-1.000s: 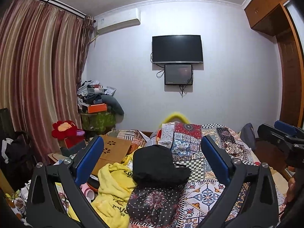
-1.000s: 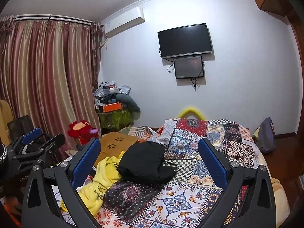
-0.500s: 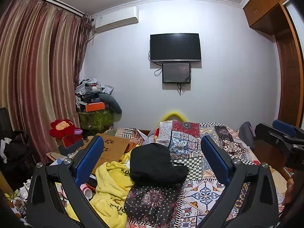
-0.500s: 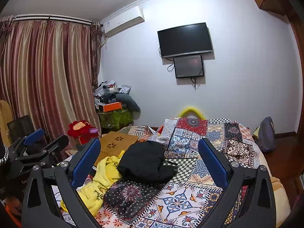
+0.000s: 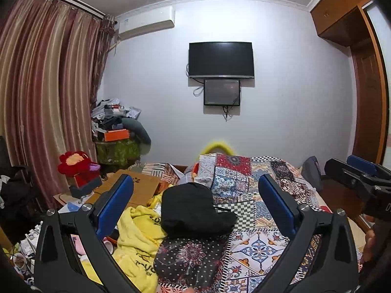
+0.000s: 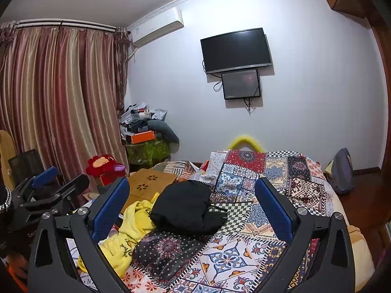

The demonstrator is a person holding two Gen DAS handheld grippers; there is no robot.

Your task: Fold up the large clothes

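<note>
From the left wrist view, the left gripper (image 5: 195,210) hangs above the bed with its jaws spread wide and nothing between them; beyond it a black garment (image 5: 193,212) lies heaped on the patchwork quilt (image 5: 256,244), touching a yellow garment (image 5: 139,241) and a dark dotted cloth (image 5: 188,258). The right gripper (image 5: 361,180) shows at the right edge. In the right wrist view, the right gripper (image 6: 193,207) is likewise spread and empty (neither tool touches fabric), the same black heap (image 6: 185,207) ahead of it. The likely trouble: the garments overlap, so a low pinch could catch two layers, or the quilt, and drag the pile.
</note>
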